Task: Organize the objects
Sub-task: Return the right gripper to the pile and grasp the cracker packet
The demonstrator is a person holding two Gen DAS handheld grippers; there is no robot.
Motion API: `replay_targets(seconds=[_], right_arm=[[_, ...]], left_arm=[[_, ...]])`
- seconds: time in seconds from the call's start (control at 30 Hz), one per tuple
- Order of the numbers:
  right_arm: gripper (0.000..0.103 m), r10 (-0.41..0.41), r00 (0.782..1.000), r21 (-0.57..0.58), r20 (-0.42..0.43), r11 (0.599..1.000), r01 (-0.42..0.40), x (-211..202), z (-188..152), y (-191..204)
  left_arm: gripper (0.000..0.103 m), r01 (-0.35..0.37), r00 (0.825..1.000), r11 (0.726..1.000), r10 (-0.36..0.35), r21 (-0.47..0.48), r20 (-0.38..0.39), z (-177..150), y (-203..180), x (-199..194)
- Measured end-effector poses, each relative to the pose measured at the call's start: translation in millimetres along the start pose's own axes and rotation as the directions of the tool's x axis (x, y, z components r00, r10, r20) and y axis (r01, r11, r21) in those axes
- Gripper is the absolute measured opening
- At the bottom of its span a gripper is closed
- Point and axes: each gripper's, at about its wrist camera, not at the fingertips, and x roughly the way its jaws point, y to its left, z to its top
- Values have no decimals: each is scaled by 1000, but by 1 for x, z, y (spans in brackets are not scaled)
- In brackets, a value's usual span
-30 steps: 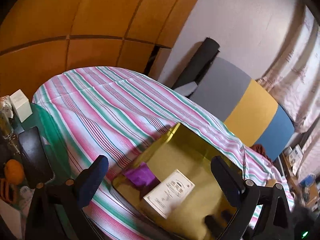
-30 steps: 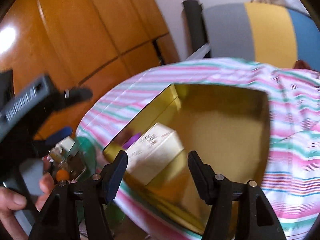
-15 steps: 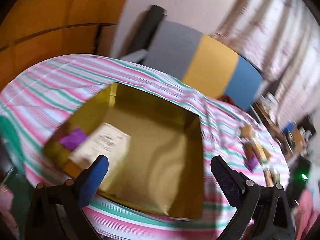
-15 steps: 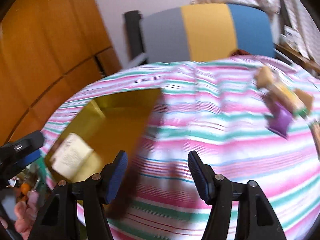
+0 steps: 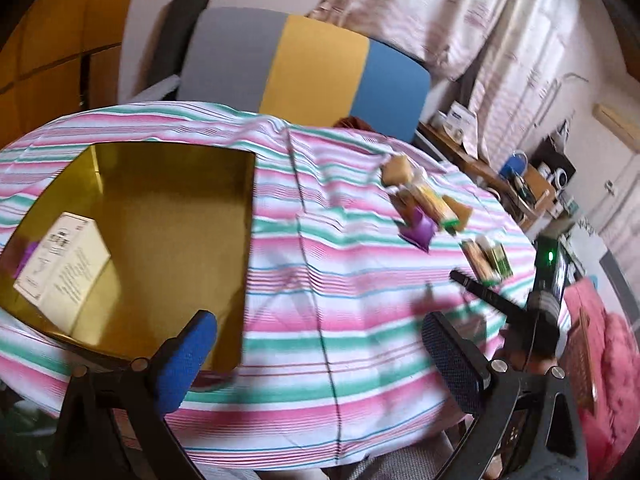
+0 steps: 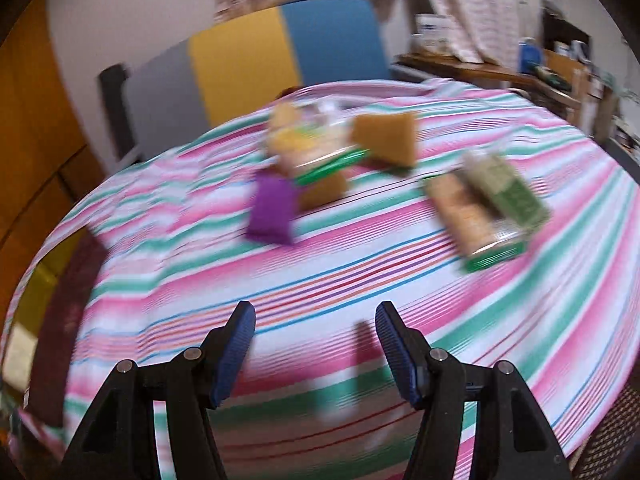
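Left wrist view: left gripper (image 5: 320, 356), blue-padded fingers spread wide, nothing between them, held above the near edge of the pink, green and white striped cloth (image 5: 340, 304) over the table. To the left on the cloth, a shallow gold square tray (image 5: 168, 216). Inside it, near the left wall, a white printed cardboard box (image 5: 60, 264); a small purple item (image 5: 26, 256) shows just beyond the box, partly hidden. Well to the right of the tray, a loose cluster of small things: a purple pouch (image 5: 420, 230), tan sponge-like blocks (image 5: 396, 170), and green-and-tan packets (image 5: 486, 260). Blurred; contact between them cannot be judged. At the far right edge, the right gripper's dark body with a green light, close to the packets. Behind the table, a grey, yellow and blue panel (image 5: 316, 68).

Right wrist view: heavy motion blur. Right gripper (image 6: 316, 344) with jaws apart and empty, over bare striped cloth. Ahead of it, the purple pouch (image 6: 272, 208) in the middle, a tan block (image 6: 386, 140) beyond, and the green-and-tan packets (image 6: 492, 208) to the right. A sliver of the gold tray (image 6: 38, 284) at the left edge.
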Motion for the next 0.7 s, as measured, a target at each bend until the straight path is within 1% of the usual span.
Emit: replay_targets(seconds=[0.07, 0.2, 0.37, 0.5, 0.6, 0.67, 0.7], right_arm=[[63, -38, 999, 21, 15, 999, 38, 4, 11, -22], [63, -90, 995, 26, 48, 996, 89, 9, 35, -50], [63, -144, 989, 25, 24, 989, 144, 26, 53, -79], [63, -165, 986, 5, -12, 986, 165, 41, 60, -89], [64, -143, 988, 15, -52, 989, 144, 51, 60, -94], [64, -128, 991, 15, -48, 991, 129, 52, 59, -93], [62, -123, 991, 7, -45, 992, 123, 52, 58, -90]], left_arm=[[103, 2, 1000, 1000, -2, 11, -14, -4, -4, 5], [103, 15, 999, 1000, -14, 19, -52, -10, -16, 14], [103, 20, 997, 999, -17, 33, -77, -15, -25, 22], [103, 19, 996, 999, -14, 49, -94, -18, -30, 26], [103, 21, 995, 998, -16, 53, -102, -19, -31, 29], [103, 14, 995, 998, -8, 56, -104, -20, -32, 32], [103, 11, 994, 998, -5, 58, -108, -19, -33, 34]])
